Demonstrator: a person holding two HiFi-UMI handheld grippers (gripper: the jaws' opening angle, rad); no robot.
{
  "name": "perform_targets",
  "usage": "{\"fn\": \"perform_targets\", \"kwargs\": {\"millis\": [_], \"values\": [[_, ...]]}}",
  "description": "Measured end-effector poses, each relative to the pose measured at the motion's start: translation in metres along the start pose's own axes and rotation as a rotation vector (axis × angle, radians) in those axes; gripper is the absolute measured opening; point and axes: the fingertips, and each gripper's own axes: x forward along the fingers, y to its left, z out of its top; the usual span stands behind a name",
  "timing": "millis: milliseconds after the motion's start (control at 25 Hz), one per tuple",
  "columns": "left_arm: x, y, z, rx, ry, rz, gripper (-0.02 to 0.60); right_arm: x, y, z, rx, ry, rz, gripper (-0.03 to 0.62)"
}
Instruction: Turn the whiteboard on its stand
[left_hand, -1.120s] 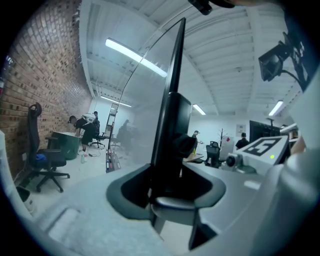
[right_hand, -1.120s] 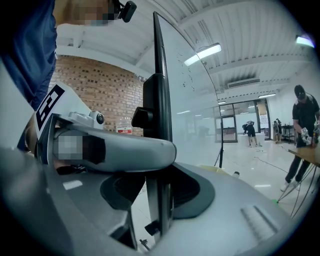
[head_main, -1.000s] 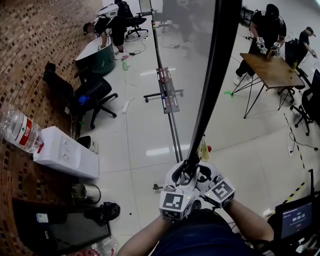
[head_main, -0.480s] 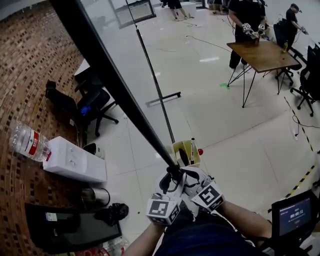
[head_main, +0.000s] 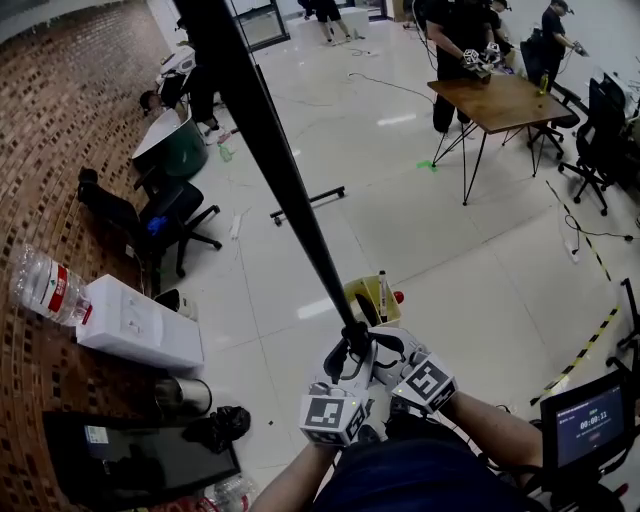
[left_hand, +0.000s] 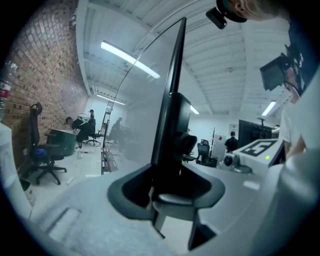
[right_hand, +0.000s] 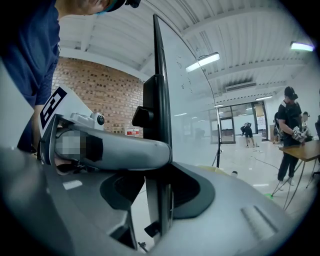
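Observation:
The whiteboard shows edge-on in the head view as a long black frame bar that slants from the top left down to my hands. My left gripper and right gripper sit side by side at its lower end, each shut on the frame. In the left gripper view the black frame runs up between the jaws of the left gripper, with the glassy pane to its left. The right gripper clamps the same frame, pane to its right. The stand's foot rests on the floor.
A yellow tray with a marker hangs just beyond the grippers. At the left stand a water dispenser, a metal bin and an office chair along the brick wall. People work at a wooden table. A monitor is at the lower right.
The board's frame has swung in the head view from leaning upper right to leaning upper left, and the pane now shows edge-on. Both grippers stayed clamped on it and moved along together.

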Motion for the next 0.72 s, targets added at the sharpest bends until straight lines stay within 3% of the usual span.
{"fn": "perform_targets", "kwargs": {"millis": [480, 720], "values": [[-0.028, -0.049, -0.006, -0.006, 0.006, -0.11, 0.181, -0.049, 0.022, 0.001, 0.004, 0.017, -0.077, 0.164], [-0.05, -0.07, -0.019, 0.004, 0.024, -0.113, 0.178, -0.071, 0.045, -0.005, 0.011, -0.006, -0.094, 0.166]]}}
